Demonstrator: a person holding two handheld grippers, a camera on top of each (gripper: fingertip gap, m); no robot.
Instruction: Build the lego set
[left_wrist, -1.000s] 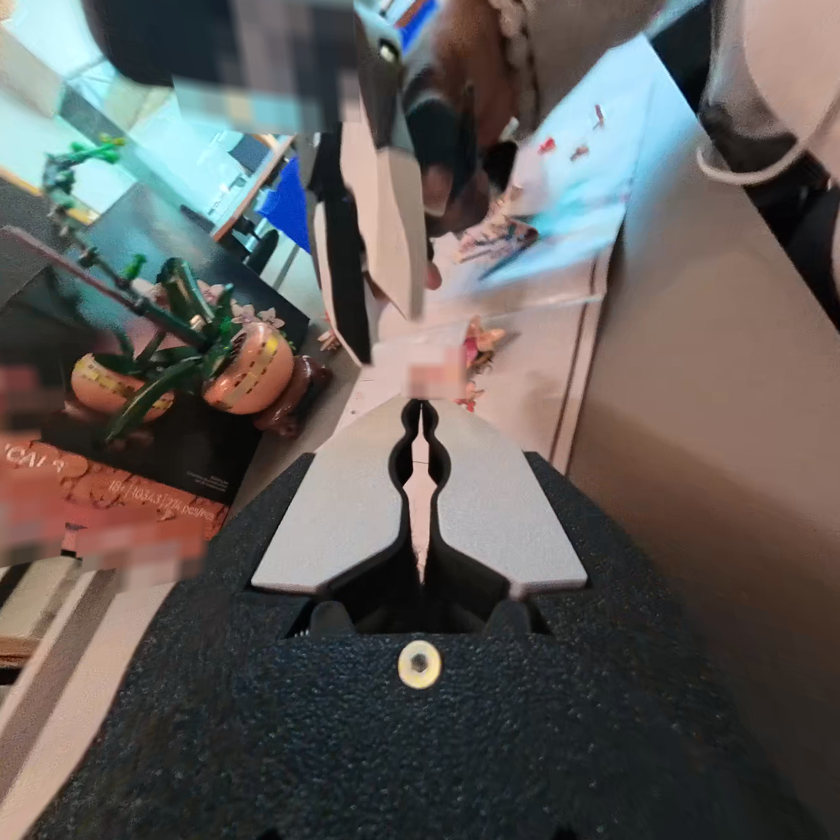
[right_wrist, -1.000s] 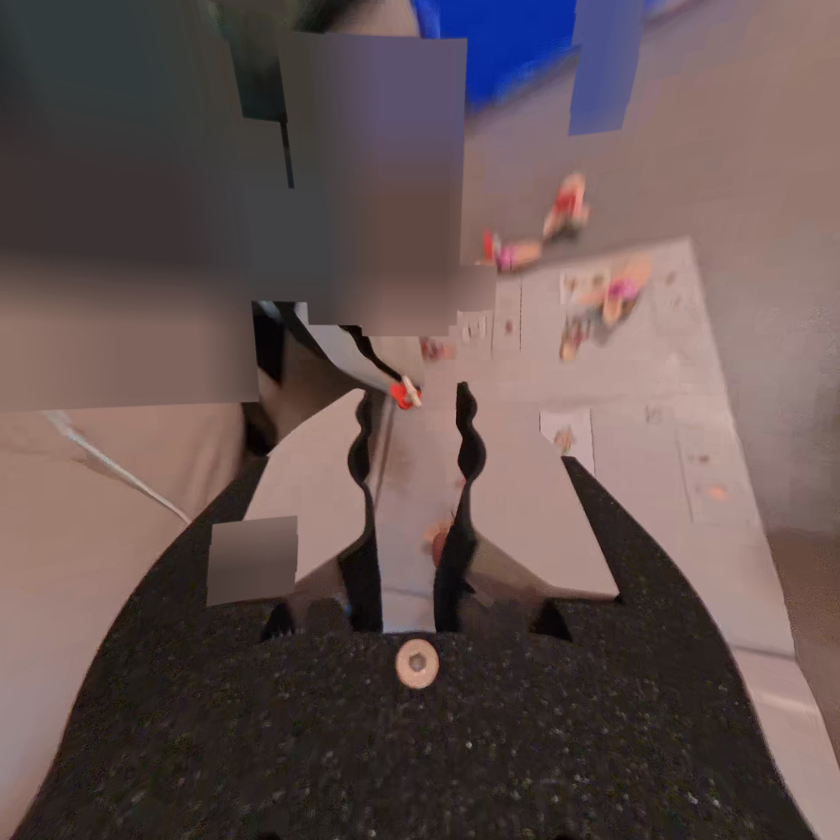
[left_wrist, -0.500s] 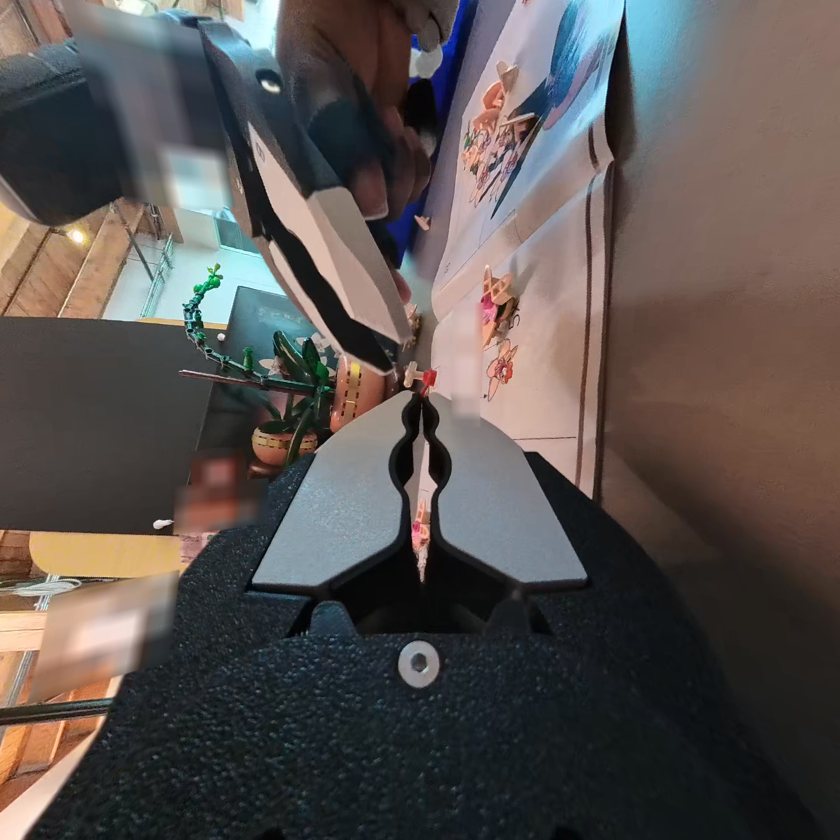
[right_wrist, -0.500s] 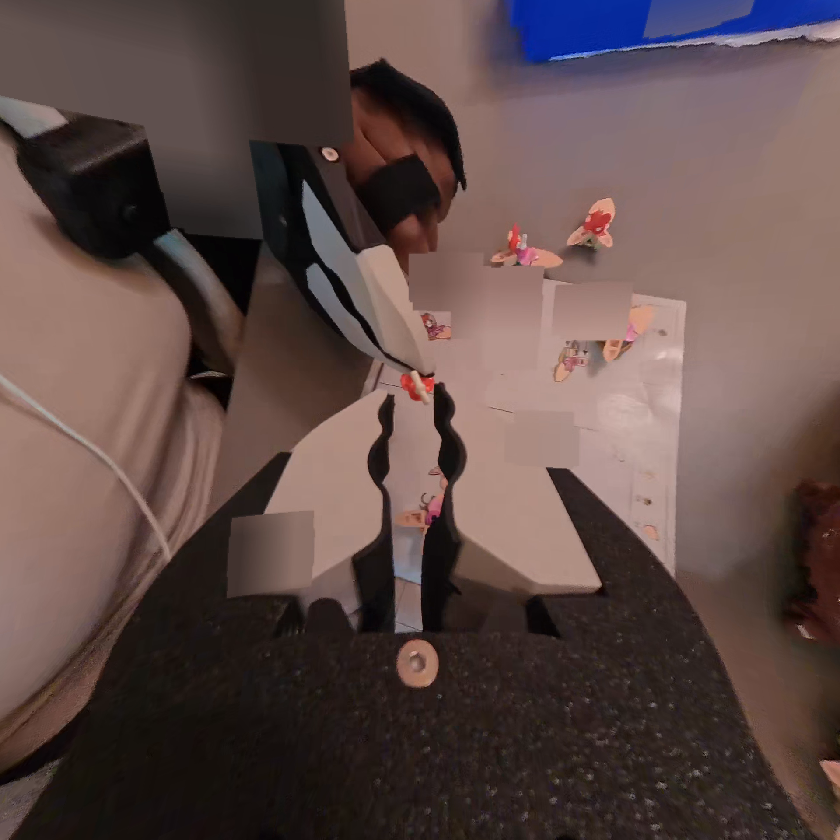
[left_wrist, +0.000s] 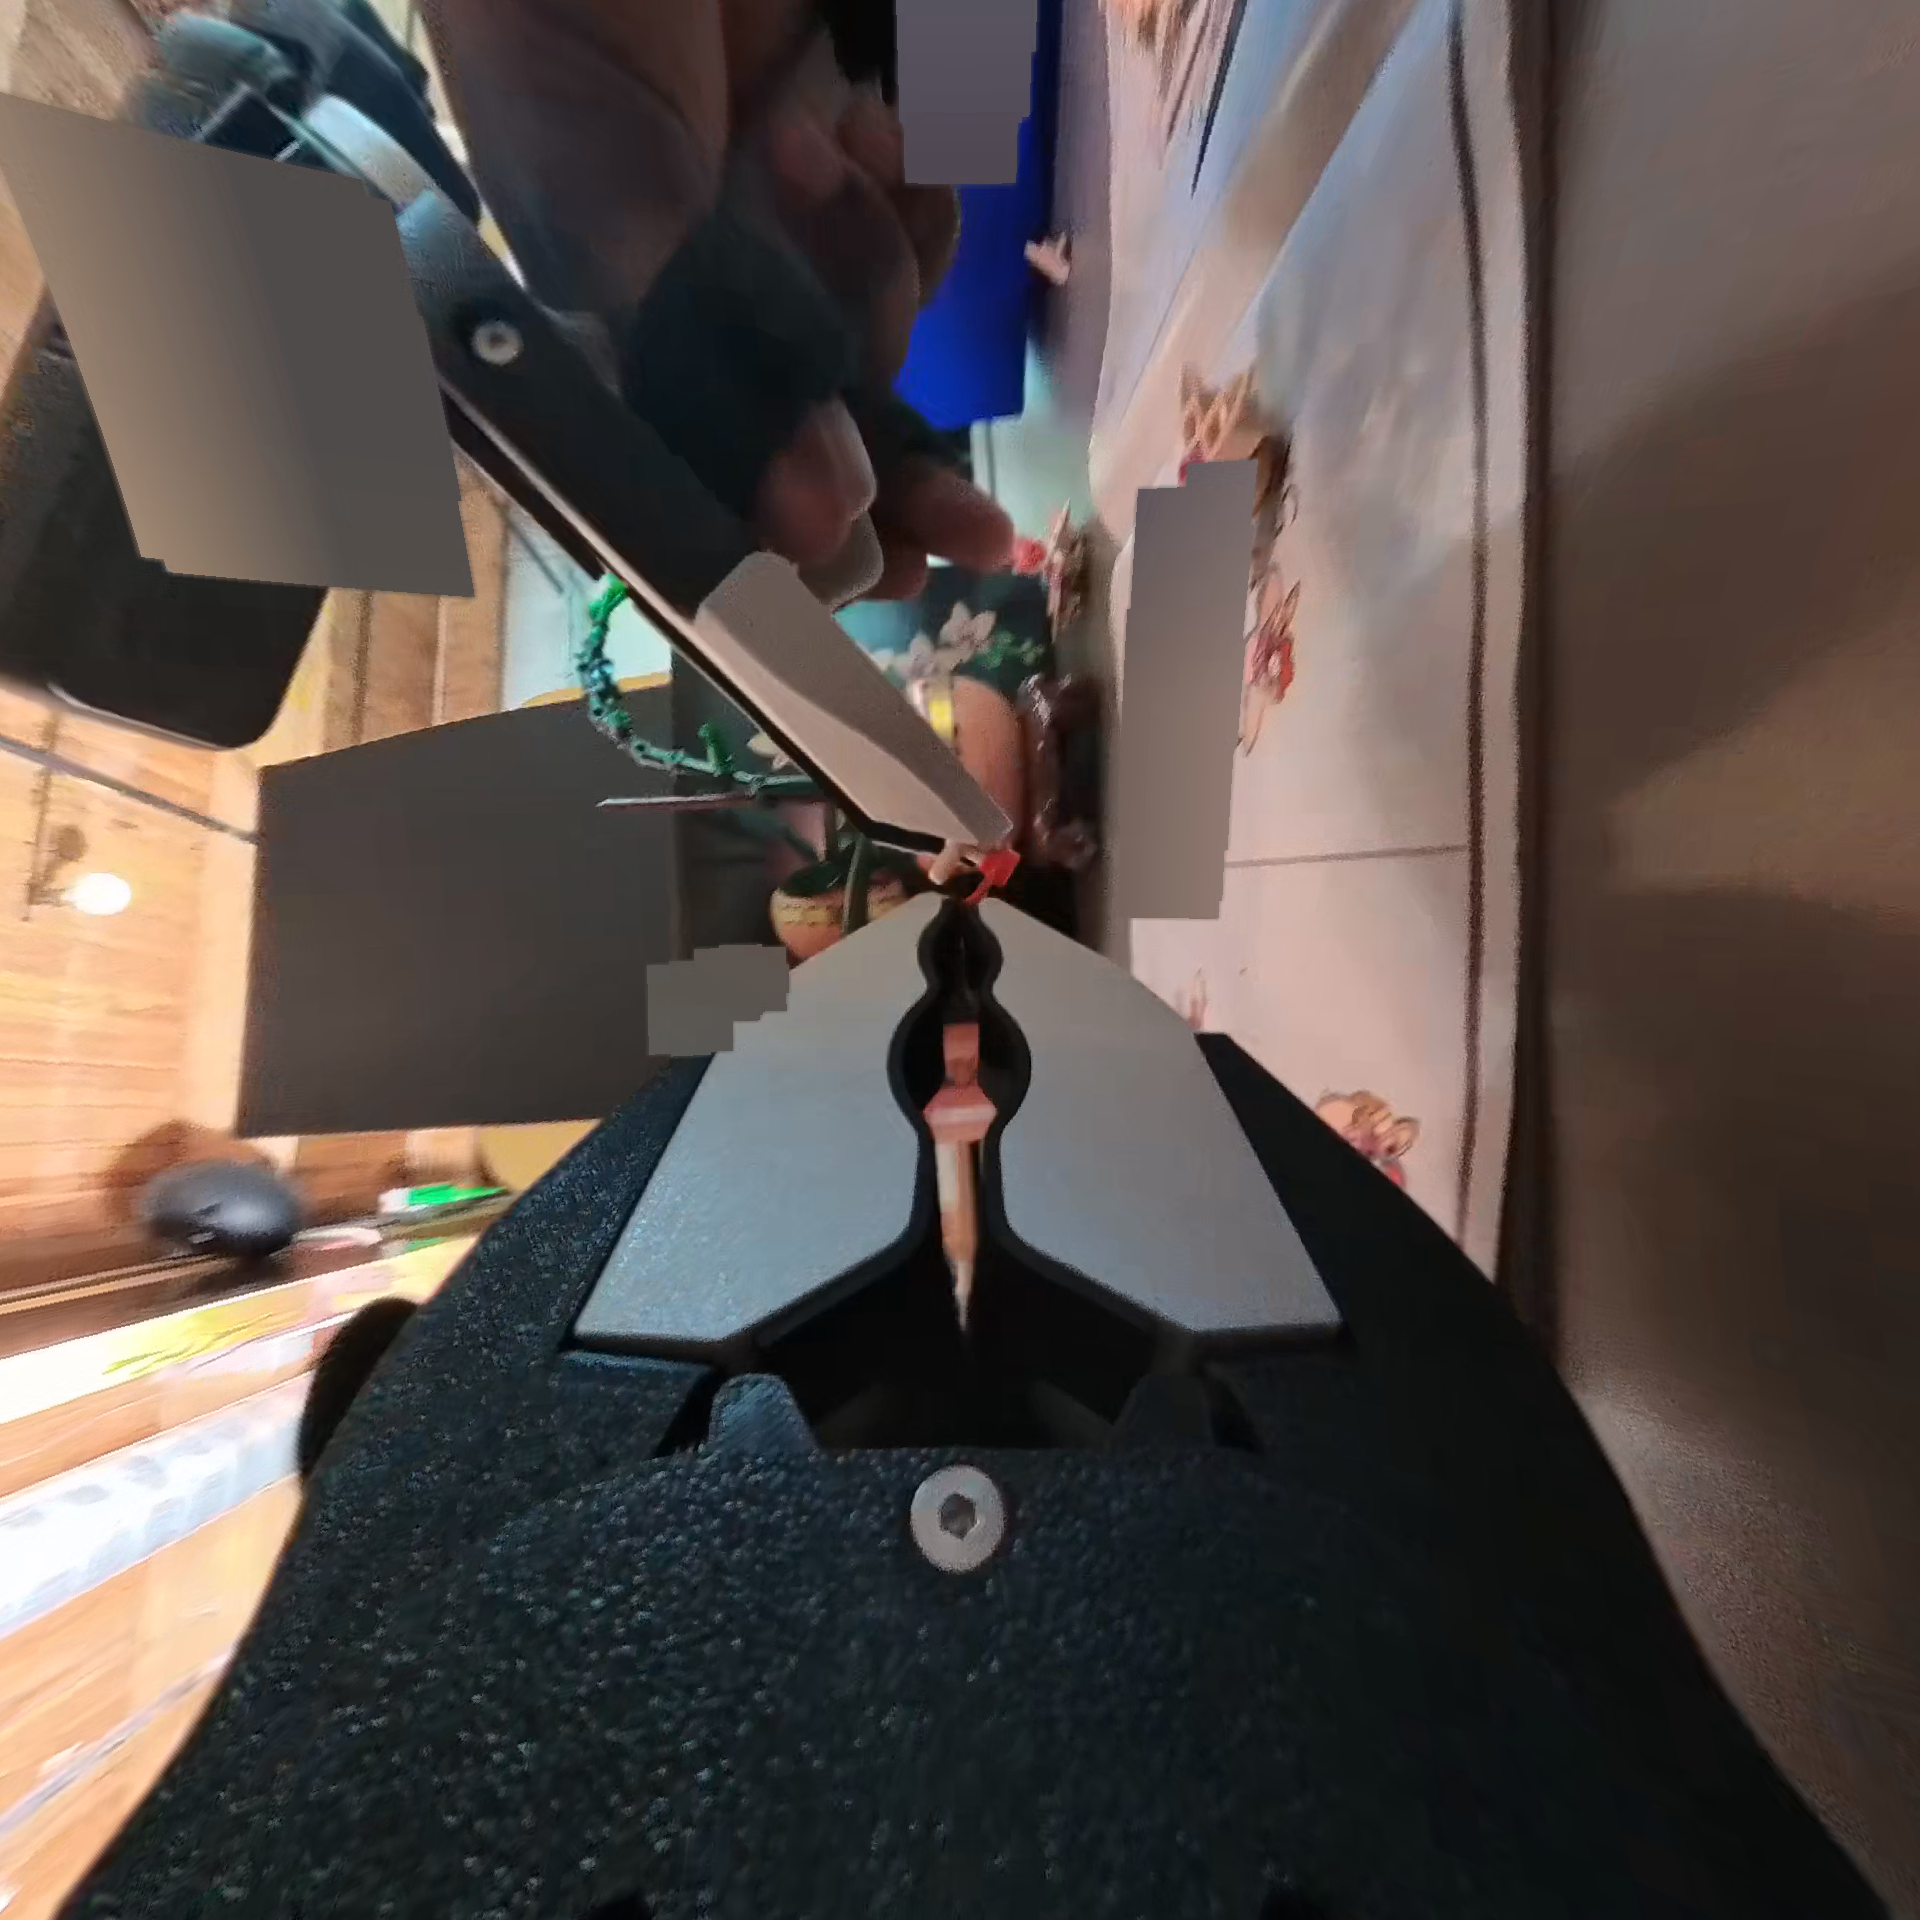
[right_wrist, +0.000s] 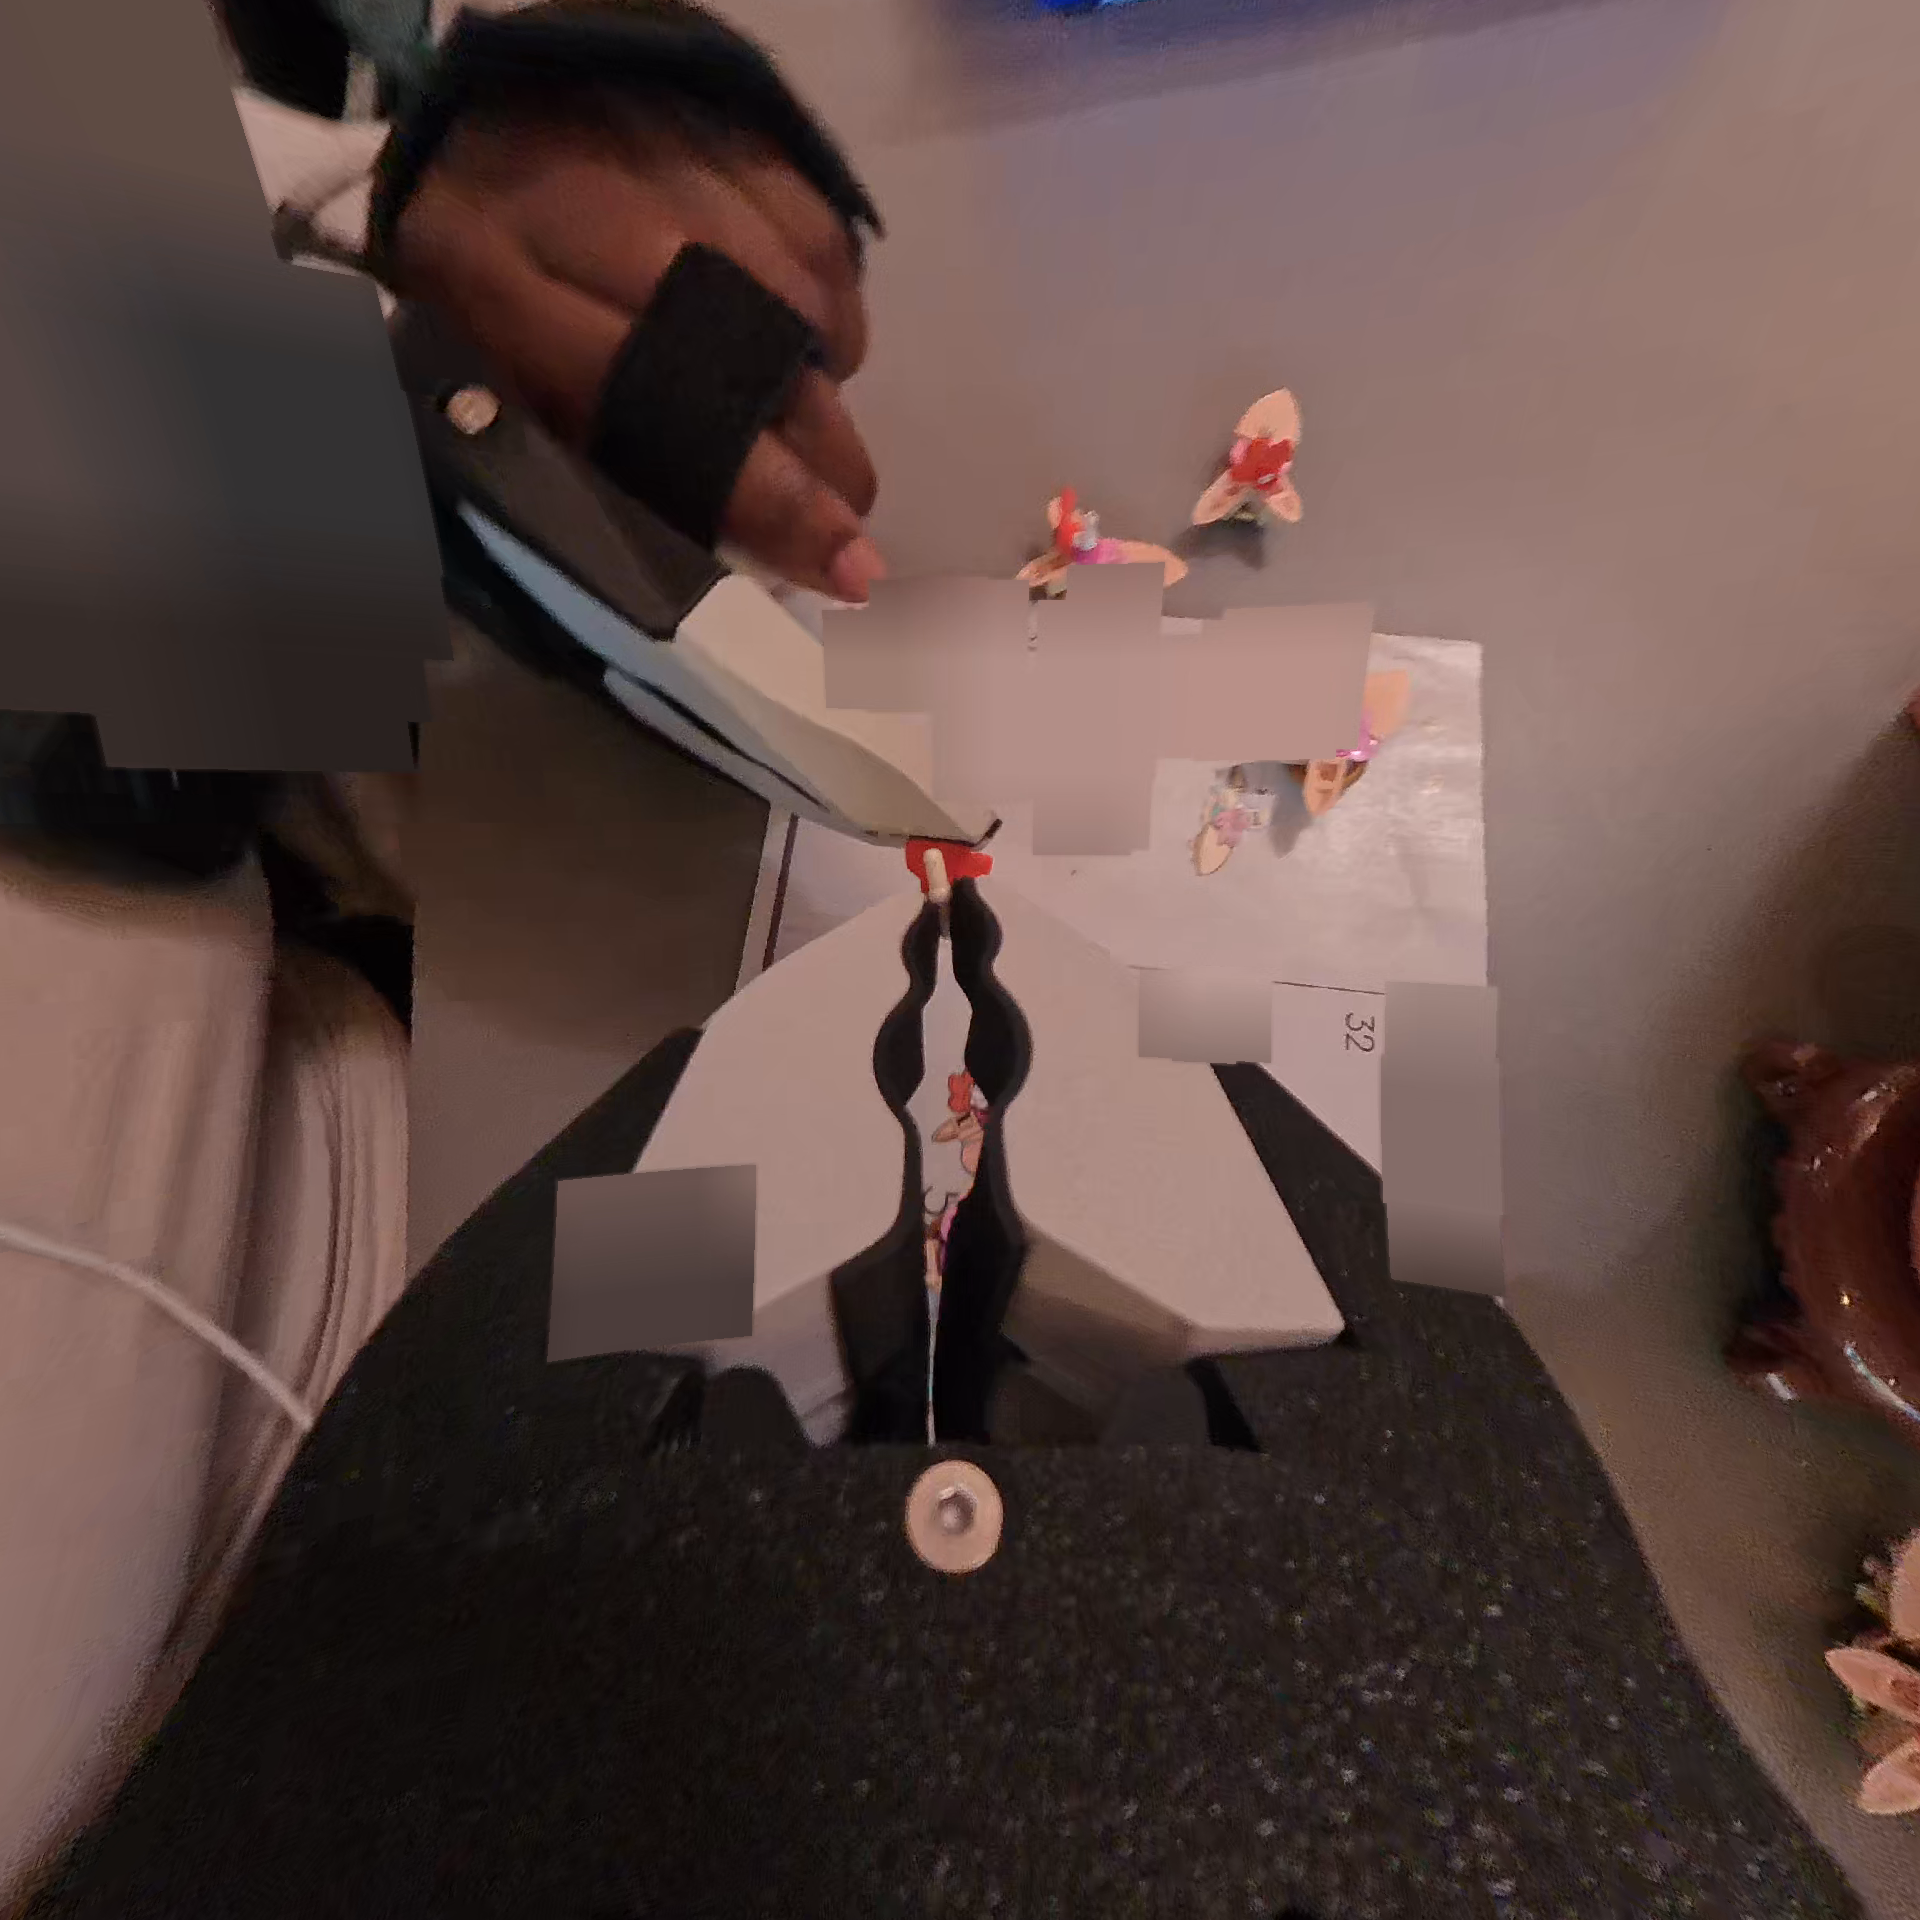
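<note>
My left gripper is shut on a small red lego piece at its tips. A cream peg sticks out of that piece. My right gripper is shut on the peg, just below the red piece. The two grippers meet tip to tip in the air above the table. In the right wrist view the left gripper comes in from the upper left, held by a hand. In the left wrist view the right gripper comes in the same way.
An open instruction booklet lies on the grey table. Two small flower builds lie beyond it. A brown pot part sits at the right. A potted plant model with a green stem stands behind the tips. Both grippers' tips are close together, under 4 cm apart.
My right gripper has gone from open to shut on the peg. Both grippers have come together tip to tip, with the red piece between them.
</note>
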